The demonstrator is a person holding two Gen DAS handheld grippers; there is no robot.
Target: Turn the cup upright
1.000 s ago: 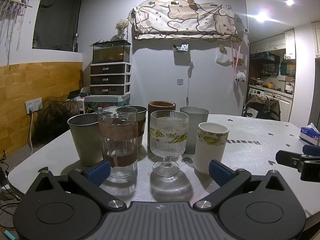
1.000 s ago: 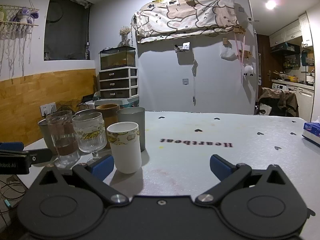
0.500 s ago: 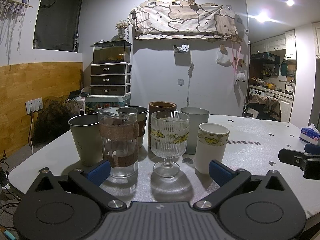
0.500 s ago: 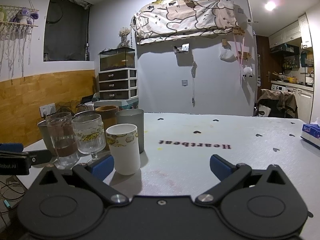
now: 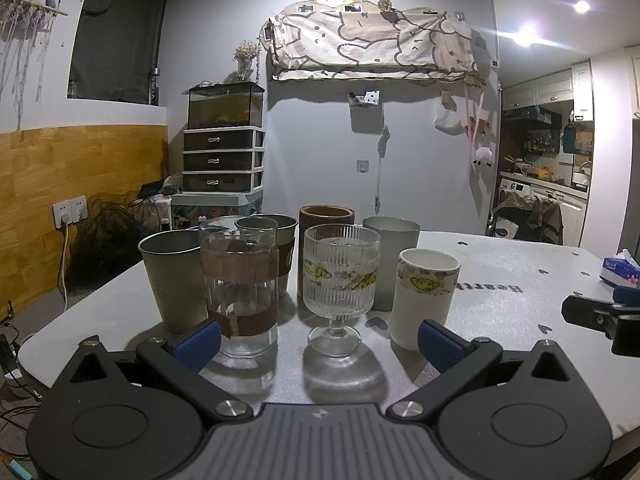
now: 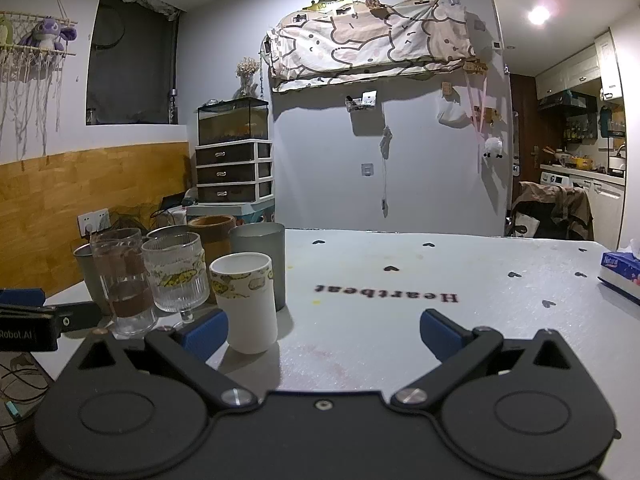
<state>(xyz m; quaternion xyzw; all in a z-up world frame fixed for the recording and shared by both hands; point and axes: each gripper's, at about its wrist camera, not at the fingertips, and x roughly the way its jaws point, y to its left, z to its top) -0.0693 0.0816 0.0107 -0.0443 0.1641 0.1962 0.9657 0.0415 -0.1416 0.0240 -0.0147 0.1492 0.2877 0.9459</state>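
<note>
Several cups stand upright in a cluster on the white table point(image 5: 500, 312). A white cup with a yellow-green band point(image 5: 426, 298) stands at the cluster's right front; it also shows in the right wrist view point(image 6: 245, 296). Beside it are a ribbed stemmed glass point(image 5: 340, 280), a clear glass with brown bands point(image 5: 240, 280), a metal cup point(image 5: 172, 276), a grey cup point(image 5: 390, 260) and a brown cup point(image 5: 326, 220). My left gripper point(image 5: 318, 338) is open and empty, just in front of the cups. My right gripper point(image 6: 324, 328) is open and empty, to the right of the white cup.
A tissue box point(image 6: 620, 276) lies at the table's right edge. The word "Heartbeat" point(image 6: 386, 294) is printed on the table. The right gripper's side shows in the left wrist view point(image 5: 600, 316). Drawers with a fish tank point(image 5: 224, 152) stand behind.
Both grippers have drawn back slightly from the cups. The right gripper has shifted a little to the right in the left wrist view. No cup has moved.
</note>
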